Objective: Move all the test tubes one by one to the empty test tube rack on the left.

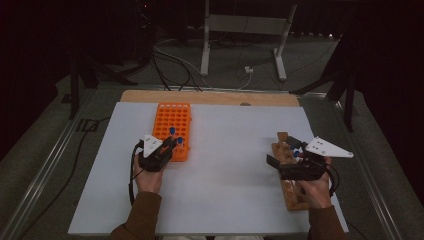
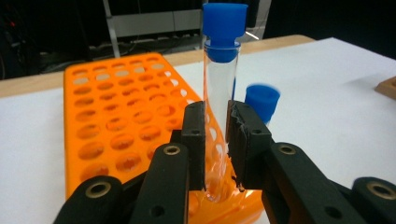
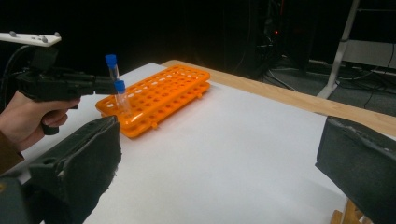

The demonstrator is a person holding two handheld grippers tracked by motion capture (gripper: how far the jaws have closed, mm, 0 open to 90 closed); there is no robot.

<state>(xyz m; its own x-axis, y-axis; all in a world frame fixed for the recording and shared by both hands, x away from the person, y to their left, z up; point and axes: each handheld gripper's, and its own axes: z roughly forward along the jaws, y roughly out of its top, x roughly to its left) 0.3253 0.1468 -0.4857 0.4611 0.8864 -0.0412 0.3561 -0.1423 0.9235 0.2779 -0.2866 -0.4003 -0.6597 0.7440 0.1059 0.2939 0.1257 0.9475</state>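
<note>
My left gripper (image 1: 170,144) (image 2: 217,140) is shut on a clear tube with a blue cap (image 2: 219,84) (image 1: 172,131), held upright. The tube's lower end dips into a hole in the near right corner of the orange rack (image 2: 116,116) (image 1: 172,117). Just beside it, a second blue-capped tube (image 2: 262,100) (image 1: 179,141) stands in the rack. From the right gripper view, the left gripper (image 3: 108,86), the held tube (image 3: 112,67) and the rack (image 3: 163,93) lie off to the left. My right gripper (image 1: 283,151) (image 3: 219,163) hangs open and empty above a wooden rack (image 1: 289,192).
A white sheet (image 1: 225,170) covers the table, with a wooden strip (image 1: 210,96) along its far edge. Cables and a metal stand (image 1: 240,30) sit on the dark floor beyond. Blue caps (image 1: 297,150) show at the wooden rack under the right gripper.
</note>
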